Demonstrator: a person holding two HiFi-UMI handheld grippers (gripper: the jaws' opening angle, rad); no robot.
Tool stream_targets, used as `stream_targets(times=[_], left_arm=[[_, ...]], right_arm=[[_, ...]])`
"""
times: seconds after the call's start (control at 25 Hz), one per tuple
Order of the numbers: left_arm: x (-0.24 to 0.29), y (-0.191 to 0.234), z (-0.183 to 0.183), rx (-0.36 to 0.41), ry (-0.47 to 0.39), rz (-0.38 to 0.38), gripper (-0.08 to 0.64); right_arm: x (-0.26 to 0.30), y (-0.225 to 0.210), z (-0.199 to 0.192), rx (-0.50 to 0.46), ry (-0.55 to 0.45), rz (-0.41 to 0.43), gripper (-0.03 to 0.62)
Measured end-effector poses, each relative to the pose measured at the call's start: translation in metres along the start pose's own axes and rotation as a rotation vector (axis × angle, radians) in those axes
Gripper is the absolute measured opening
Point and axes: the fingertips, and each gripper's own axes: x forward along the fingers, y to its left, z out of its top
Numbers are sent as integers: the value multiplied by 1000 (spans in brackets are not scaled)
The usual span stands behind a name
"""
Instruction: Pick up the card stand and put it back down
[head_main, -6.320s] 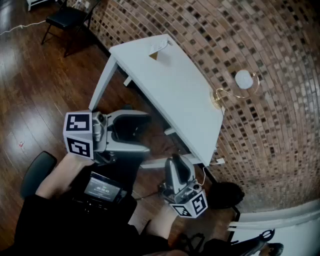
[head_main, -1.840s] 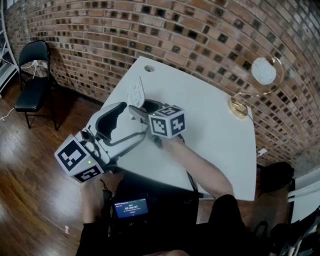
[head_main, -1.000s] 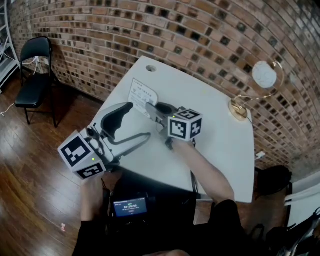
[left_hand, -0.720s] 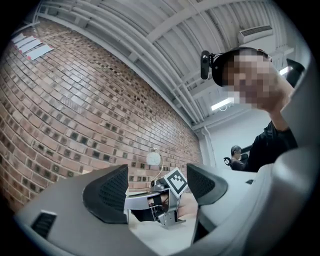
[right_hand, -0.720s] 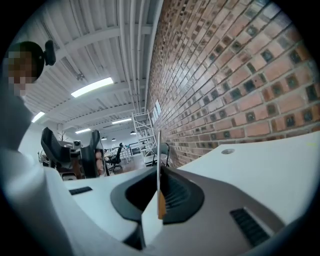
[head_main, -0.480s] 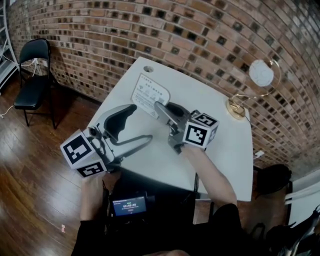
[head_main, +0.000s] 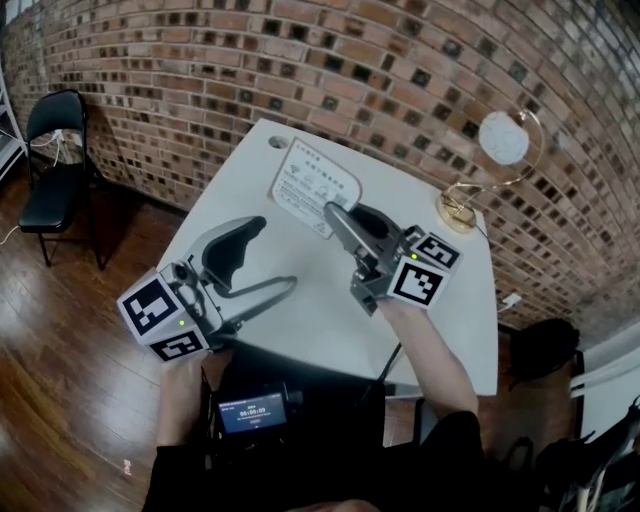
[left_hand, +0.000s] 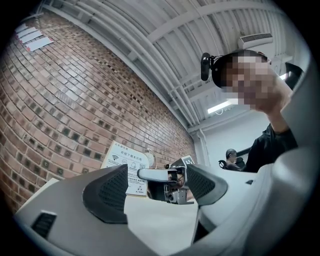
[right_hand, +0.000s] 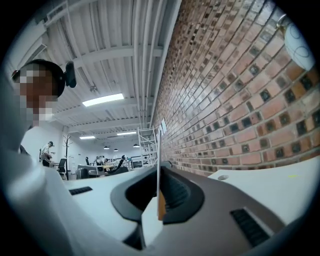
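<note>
R gripper (head_main: 332, 212) is over the middle of the table (head_main: 440, 300), arm coming in from the near right. Its jaws are pressed together on the card stand (head_main: 316, 188), pinching it at the card's near-right edge. In the R gripper view the card runs edge-on as a thin white line up between the two dark pads, w/ the brown wood base (right_hand: 160, 206) low in the gap. From the head view the printed face tilts up toward the camera. The stand sits over the far-left part of the table, near the round hole (head_main: 277, 142) at the far-left corner. Can't tell if the base touches the tabletop.

L gripper (head_main: 278, 253) is at the near-left edge of the table, well apart from the stand, pointing toward the far right. Its jaws are spread wide w/ nothing between them. The L gripper view looks through the gap at the R gripper and the card beyond.

Lamp (head_main: 480, 170) w/ a gold arc and white globe stands at the far-right corner, close to the brick wall (head_main: 400, 60). Black chair (head_main: 50, 150) on the wood floor (head_main: 70, 330), far left, by the wall. Small lit screen (head_main: 248, 410) at the person's waist, near centre.
</note>
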Motion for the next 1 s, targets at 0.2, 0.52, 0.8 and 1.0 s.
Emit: stream_targets(times=[0.2,0.52,0.8,1.0], left_arm=[[3,-2,0,3,-9,4,362],[17,-12,-11,-36,12,-44,362],[33,-18,-24,-68,39,-74,362],[48,-20,-32,-86,59,-97,362]], right_arm=[[-16,4,8,-13,-11,3,27],[-47,3,23,-10,-39,-9,26],[-78,-8,33,-35,-48,-41,26],[-94,-17,40,-49,-53,-56,26]])
